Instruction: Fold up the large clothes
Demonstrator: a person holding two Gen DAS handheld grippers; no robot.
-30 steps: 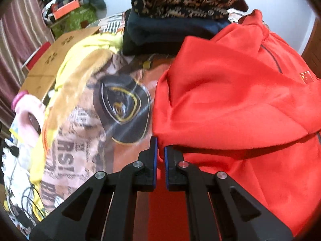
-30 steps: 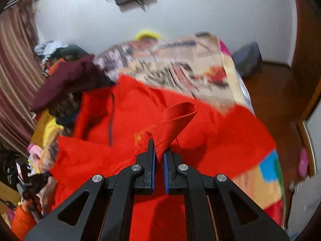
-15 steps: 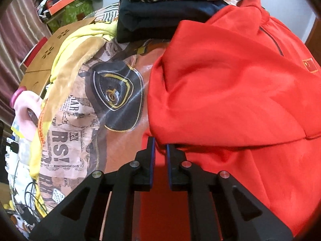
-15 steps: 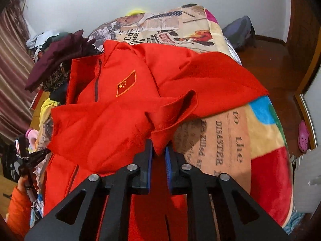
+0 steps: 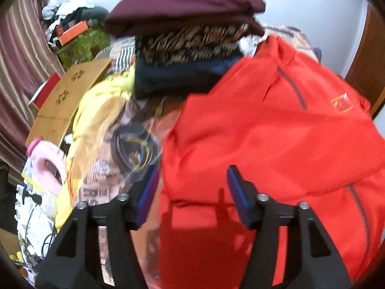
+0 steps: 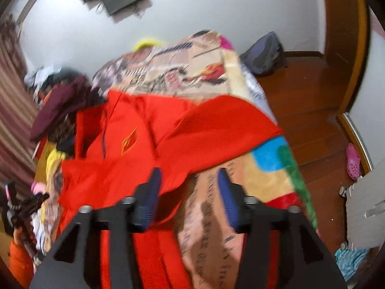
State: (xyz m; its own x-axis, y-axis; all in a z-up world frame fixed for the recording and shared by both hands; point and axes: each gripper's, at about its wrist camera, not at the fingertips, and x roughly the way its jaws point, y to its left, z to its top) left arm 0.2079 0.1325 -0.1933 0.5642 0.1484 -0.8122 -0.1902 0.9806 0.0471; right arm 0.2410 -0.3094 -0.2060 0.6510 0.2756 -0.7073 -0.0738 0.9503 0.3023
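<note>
Half a second ago both pairs of fingers were pinched onto red fabric; now the left gripper (image 5: pixel 192 178) and the right gripper (image 6: pixel 188 180) are both seen spread wide, with nothing held between the blue pads. The red jacket (image 5: pixel 276 139) has been released and is laid on the printed blanket (image 6: pixel 216 228), with one sleeve (image 6: pixel 216 125) folded across the chest. The left gripper is raised above the jacket's near edge, and its shadow is cast on the fabric. A small flag patch (image 5: pixel 341 103) is shown on the chest, beside the dark zip (image 5: pixel 292 89); it is too blurred for detail. On the blanket, the letters "RS" were legible earlier but are now smeared by motion. A stack of folded clothes (image 5: pixel 187 55) is seen behind the jacket's collar, topped by a maroon garment.
</note>
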